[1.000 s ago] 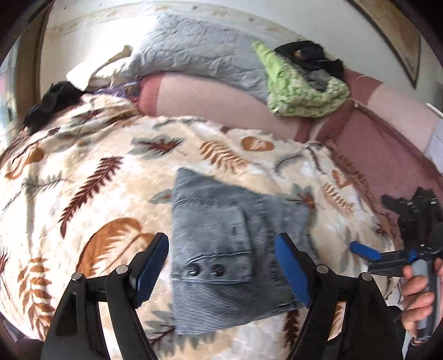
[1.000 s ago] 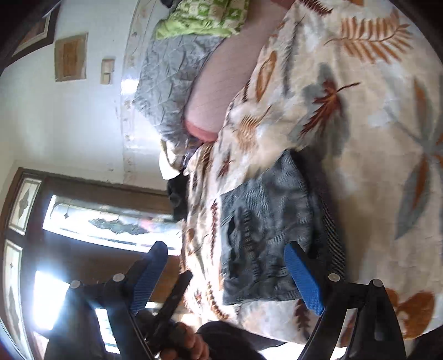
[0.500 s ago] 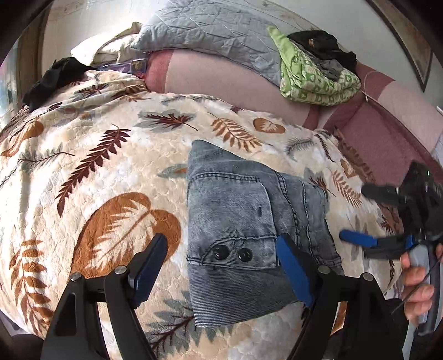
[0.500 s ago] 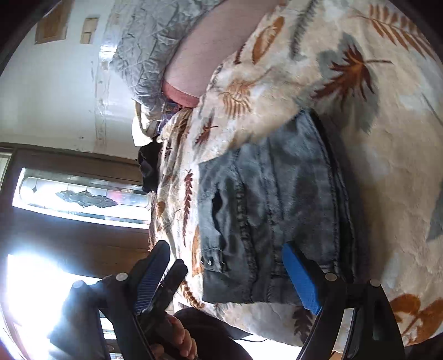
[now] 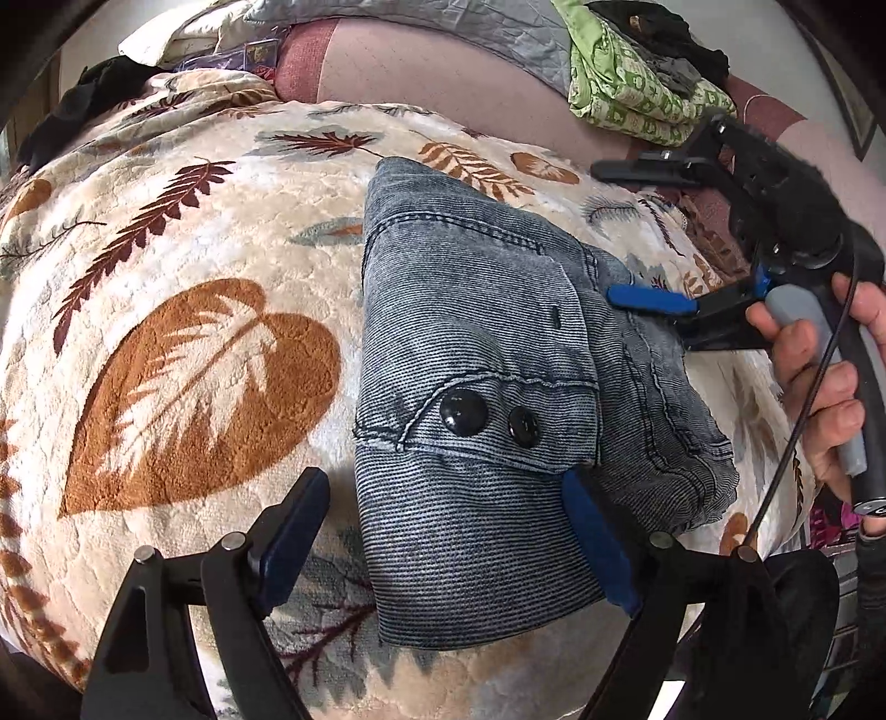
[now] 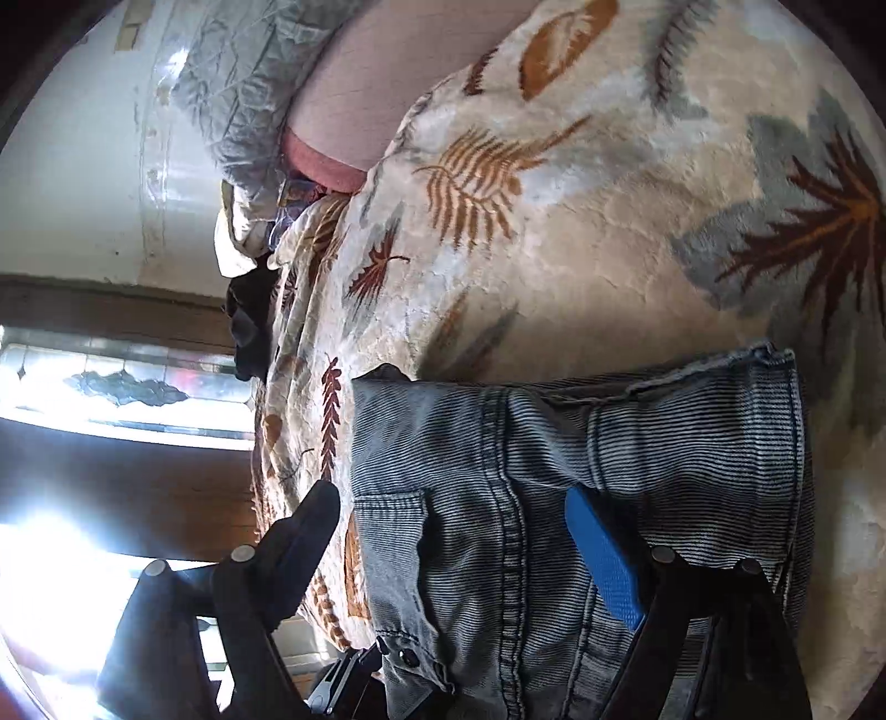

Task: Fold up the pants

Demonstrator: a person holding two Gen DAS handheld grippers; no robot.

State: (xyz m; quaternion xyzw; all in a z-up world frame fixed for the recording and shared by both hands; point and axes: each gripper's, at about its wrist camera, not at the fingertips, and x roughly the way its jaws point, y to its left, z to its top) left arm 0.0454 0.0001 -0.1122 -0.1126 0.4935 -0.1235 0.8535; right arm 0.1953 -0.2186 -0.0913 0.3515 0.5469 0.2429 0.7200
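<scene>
The folded grey-blue denim pants (image 5: 487, 387) lie on a cream leaf-print blanket (image 5: 183, 343), pocket flap with two black buttons facing up. My left gripper (image 5: 443, 543) is open, its jaws straddling the near edge of the pants just above them. My right gripper (image 5: 637, 232) shows at the right in the left wrist view, open, its lower blue finger at the pants' right edge. In the right wrist view the pants (image 6: 581, 498) fill the lower frame and the open right gripper (image 6: 459, 543) spans them.
A pink bolster (image 5: 454, 72), grey quilt (image 5: 498, 27) and green patterned cloth (image 5: 637, 94) lie at the back of the bed. Dark clothing (image 5: 72, 111) sits at the back left. A bright window and door (image 6: 111, 387) are beyond the bed's edge.
Both grippers have moved in closer to the folded pants; the right gripper came from the bed's right edge to the pants' side. The pants have not moved.
</scene>
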